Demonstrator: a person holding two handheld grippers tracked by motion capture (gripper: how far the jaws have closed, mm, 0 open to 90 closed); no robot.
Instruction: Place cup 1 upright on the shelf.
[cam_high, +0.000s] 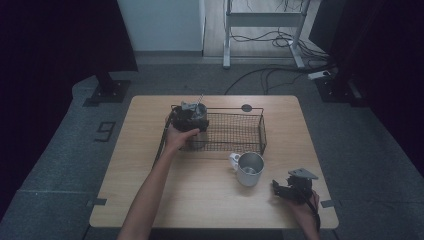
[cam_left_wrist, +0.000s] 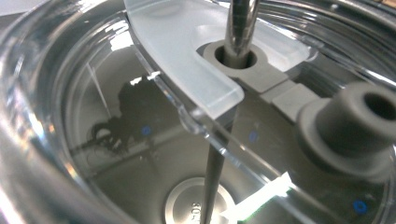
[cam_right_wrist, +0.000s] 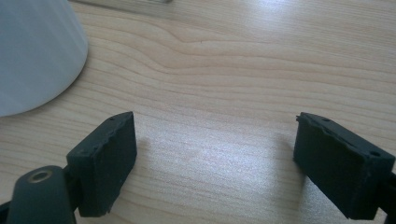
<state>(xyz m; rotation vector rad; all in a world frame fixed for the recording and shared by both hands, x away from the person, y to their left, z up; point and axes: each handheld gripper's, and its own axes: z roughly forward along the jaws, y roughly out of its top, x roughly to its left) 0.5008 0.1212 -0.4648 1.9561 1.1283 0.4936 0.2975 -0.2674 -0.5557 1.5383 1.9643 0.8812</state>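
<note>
Clear tumbler (cam_left_wrist: 37, 140) with a lid and a straw stands in the left end of the wire basket (cam_high: 260, 126), which sits along the far edge of the desk (cam_high: 145, 170), a little right of its middle. Just outside the basket's near side, towards the desk's right half, a steel mug (cam_high: 249, 169) stands upright with its handle turned to the left, apart from the basket.

The left gripper (cam_high: 186, 118) is at the tumbler, reaching over the basket's left wall. Whether its jaws are pressed on the glass or merely stand around it I cannot tell. The right gripper (cam_high: 276, 189) rests near the desk's near right corner, well apart from the mug. In its own view (cam_right_wrist: 215, 158) the jaws stand wide with only bare wood between them.

From the left gripper view, the frosted lid (cam_left_wrist: 187, 60) lies across the mouth, a grey spout (cam_left_wrist: 355, 121) beside the hole where the metal straw (cam_left_wrist: 240, 23) passes down to the bottom.

The step in hand looks like lifting the tumbler out of the basket. To do it well, grip the wall below the rim, not the lid. Raise it straight up until the base clears the wire, keeping it level so the straw does not swing or catch
</note>
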